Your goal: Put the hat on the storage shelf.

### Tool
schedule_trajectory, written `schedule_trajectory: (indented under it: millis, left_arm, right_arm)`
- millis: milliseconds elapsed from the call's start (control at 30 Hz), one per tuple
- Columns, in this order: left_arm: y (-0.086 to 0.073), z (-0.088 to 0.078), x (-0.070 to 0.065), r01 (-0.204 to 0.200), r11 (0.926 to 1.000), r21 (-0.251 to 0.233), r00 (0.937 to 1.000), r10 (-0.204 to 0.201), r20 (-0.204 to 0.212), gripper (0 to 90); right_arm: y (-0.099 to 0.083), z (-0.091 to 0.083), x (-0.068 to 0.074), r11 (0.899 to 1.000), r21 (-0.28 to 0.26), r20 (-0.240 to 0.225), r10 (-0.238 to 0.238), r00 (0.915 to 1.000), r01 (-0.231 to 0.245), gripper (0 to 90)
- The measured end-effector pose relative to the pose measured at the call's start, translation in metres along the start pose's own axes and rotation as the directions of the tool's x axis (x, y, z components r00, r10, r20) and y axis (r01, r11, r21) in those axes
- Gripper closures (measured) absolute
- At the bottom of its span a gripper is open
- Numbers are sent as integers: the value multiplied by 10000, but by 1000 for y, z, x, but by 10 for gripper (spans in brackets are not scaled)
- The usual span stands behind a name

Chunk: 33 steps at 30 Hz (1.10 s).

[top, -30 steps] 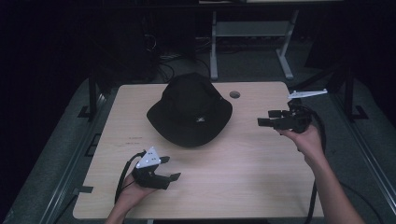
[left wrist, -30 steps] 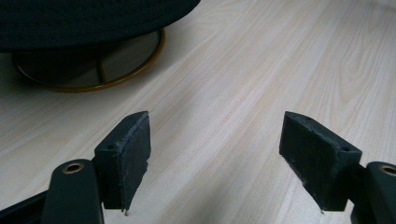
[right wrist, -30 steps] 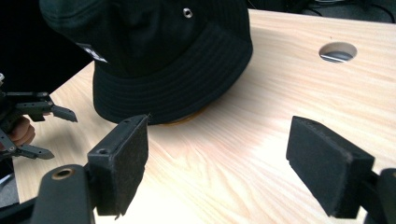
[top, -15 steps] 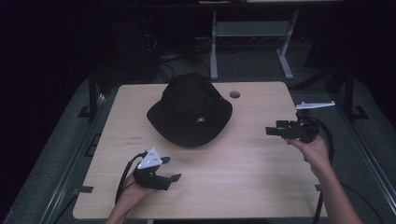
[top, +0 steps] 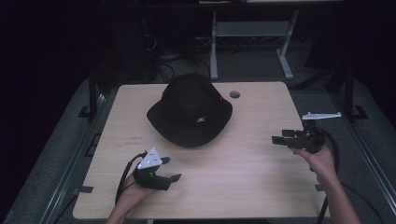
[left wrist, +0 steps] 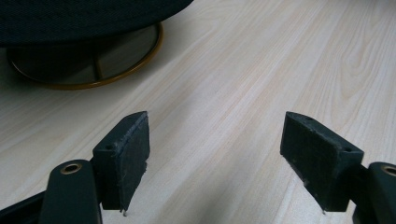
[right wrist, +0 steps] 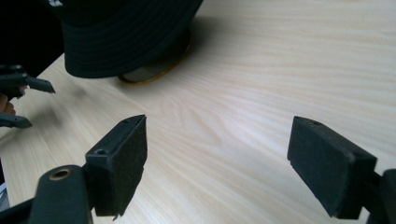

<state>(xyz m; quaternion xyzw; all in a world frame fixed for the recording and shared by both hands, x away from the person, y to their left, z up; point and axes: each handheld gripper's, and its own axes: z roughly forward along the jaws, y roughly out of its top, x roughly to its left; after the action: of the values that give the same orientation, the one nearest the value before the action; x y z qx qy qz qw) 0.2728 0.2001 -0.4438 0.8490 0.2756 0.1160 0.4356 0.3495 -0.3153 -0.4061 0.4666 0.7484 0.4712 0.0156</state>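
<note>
A black bucket hat [top: 189,109] sits at the back middle of the light wooden table [top: 243,182]. In the left gripper view the hat [left wrist: 70,18] rests on a round gold-rimmed base [left wrist: 93,60]. My left gripper [top: 172,169] lies low near the front left, in front of the hat, open and empty [left wrist: 215,154]. My right gripper [top: 280,136] hovers at the right side, pointing left toward the hat [right wrist: 121,32], open with nothing between its pads [right wrist: 217,163]. The left gripper [right wrist: 18,98] shows at the far left of the right gripper view.
A round cable hole [top: 235,94] lies right of the hat near the table's back edge. A white metal frame [top: 215,46] and cables stand on the dark floor behind the table. Bare wood stretches between the two grippers.
My right gripper has drifted down toward the near edge and slightly right, away from the hat. The left gripper and hat have stayed put.
</note>
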Motion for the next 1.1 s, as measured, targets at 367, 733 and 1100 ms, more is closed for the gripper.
schedule_trajectory:
  millis: [367, 733, 1100]
  left_arm:
    - [-1, 0, 1, 69, 10000, 23, 10000, -69, 3, 236]
    - [-1, 0, 0, 125, 9999, 81, 9999, -124, -16, 234]
    - [-2, 1, 1, 136, 9999, 97, 9999, -135, -40, 233]
  right_arm:
    - [-25, -7, -3, 10000, 41, 53, 21, 10000, -21, 191]
    - [-49, -15, -4, 10000, 20, 153, 9, 9999, -9, 191]
    - [-70, -21, 0, 10000, -73, 88, -11, 10000, 12, 191]
